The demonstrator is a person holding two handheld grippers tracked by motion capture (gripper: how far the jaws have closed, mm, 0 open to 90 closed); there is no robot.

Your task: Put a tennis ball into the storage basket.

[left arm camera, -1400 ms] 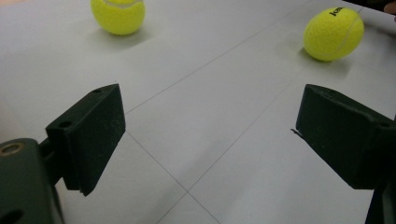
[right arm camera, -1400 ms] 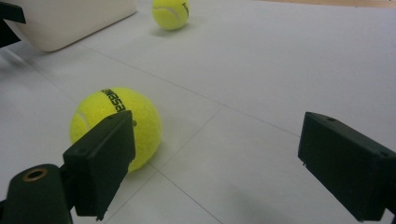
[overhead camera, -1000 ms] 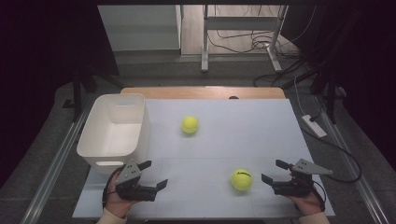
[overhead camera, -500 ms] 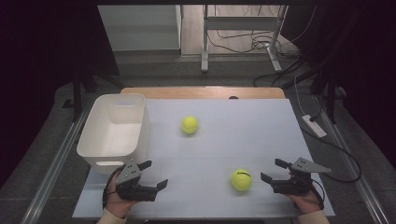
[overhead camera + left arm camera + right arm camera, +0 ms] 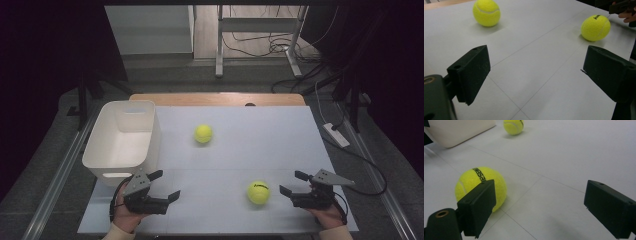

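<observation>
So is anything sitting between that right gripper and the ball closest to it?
Nothing visible. The right gripper is open and the near ball lies just beyond its jaws, with bare table between.

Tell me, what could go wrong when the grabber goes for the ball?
The right gripper is open beside the near ball, not around it. A bump from one jaw could send the ball rolling across the smooth table, maybe off its near edge. The bin is far across, so a weak grip might drop the ball.
</observation>
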